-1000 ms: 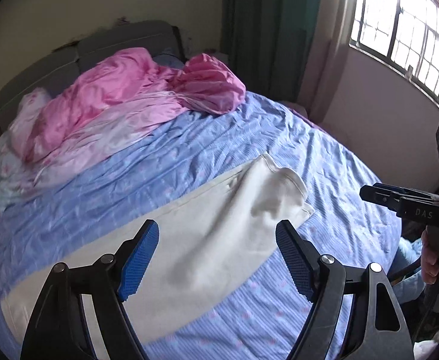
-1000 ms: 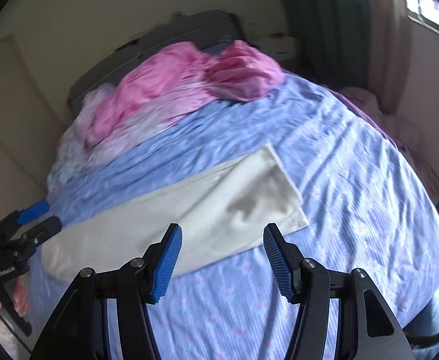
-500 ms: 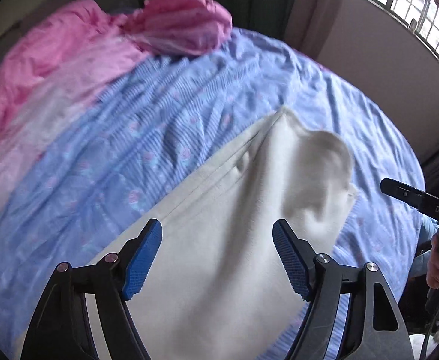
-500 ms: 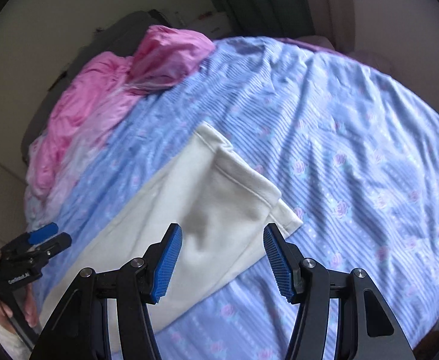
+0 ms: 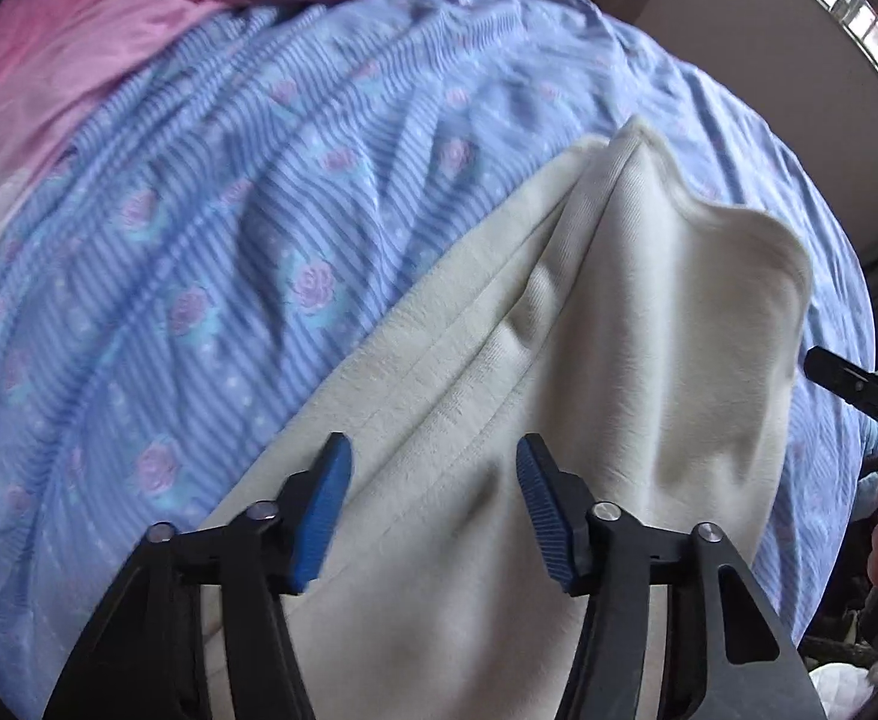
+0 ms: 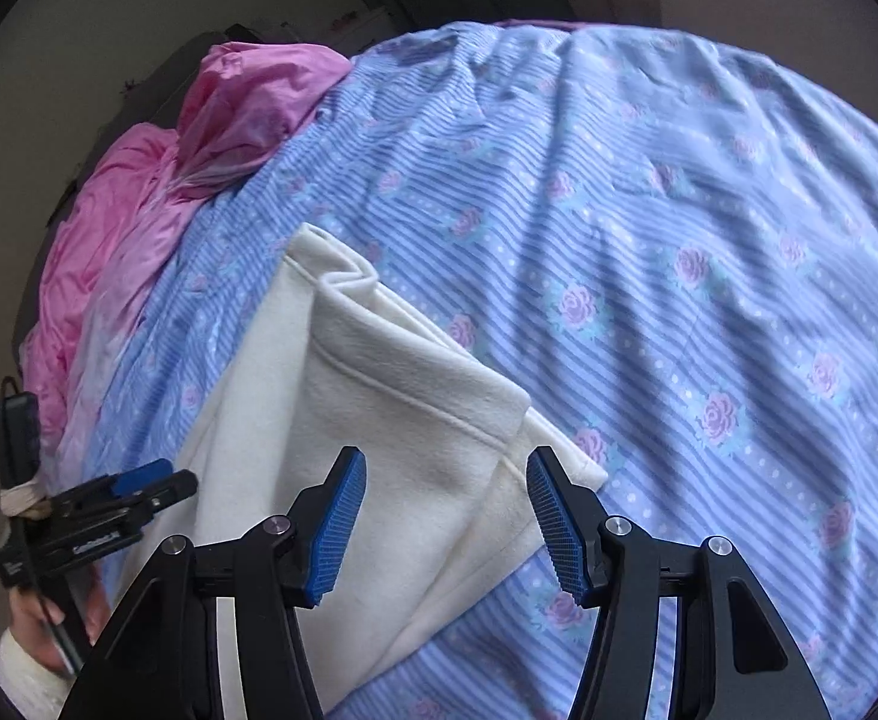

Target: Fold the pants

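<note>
Pants (image 5: pixel 589 360) lie flat on the blue bedsheet (image 5: pixel 198 210), below the pink quilt (image 5: pixel 78 30). Left gripper (image 5: pixel 432 510) has dropped close over them, fingers narrowing but pinching nothing yet; right gripper (image 6: pixel 445 516), lowered beside the waistband, hangs released. Grasping looks imminent.

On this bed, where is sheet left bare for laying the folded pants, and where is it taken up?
Bare blue striped rose-print sheet spreads wide to the right of the cream fleece pants, out to the bed's edge. A narrower bare strip runs between the pants and the crumpled pink quilt. That quilt crowds the head end.
</note>
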Motion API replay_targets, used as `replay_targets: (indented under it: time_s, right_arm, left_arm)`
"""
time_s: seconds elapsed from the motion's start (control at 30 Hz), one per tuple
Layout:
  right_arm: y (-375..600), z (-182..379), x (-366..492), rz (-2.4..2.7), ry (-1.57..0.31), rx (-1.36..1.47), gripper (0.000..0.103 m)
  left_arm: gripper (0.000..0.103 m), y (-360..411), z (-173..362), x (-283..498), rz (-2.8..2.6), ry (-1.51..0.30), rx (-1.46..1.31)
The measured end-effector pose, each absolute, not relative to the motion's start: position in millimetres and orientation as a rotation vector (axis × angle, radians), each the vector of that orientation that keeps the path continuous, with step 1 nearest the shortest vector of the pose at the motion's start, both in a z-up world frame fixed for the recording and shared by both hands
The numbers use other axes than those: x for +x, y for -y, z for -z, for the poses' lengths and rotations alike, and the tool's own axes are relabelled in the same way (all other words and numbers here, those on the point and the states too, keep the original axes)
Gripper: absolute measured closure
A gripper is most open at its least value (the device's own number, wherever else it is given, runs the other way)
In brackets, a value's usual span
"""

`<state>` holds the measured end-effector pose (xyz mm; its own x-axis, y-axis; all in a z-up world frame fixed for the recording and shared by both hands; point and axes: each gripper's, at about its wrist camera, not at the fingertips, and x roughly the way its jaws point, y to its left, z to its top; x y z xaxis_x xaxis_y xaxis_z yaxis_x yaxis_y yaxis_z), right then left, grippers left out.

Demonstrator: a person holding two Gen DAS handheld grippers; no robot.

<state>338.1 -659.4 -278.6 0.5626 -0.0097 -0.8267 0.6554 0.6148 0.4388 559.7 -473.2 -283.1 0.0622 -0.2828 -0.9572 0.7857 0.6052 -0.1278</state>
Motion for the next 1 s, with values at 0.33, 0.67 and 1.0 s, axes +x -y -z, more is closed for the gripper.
replay_targets:
  time_s: [0.33,0.67,1.0]
  right_arm:
    - [660,286,344,0.421,-0.908,0.827,0.052]
    - [664,293,350,0.419,-0.919,0.83,0.052]
    - [685,311,357,0.393,-0.897,0.932,0.058]
  left_arm:
    - [0.094,469,274,555,0.793,-1.251,0.464]
    - [0.094,462,273,578,0.679,-1.202,0.509]
    - [0.094,470,285,578,0.637,-1.223,0.512]
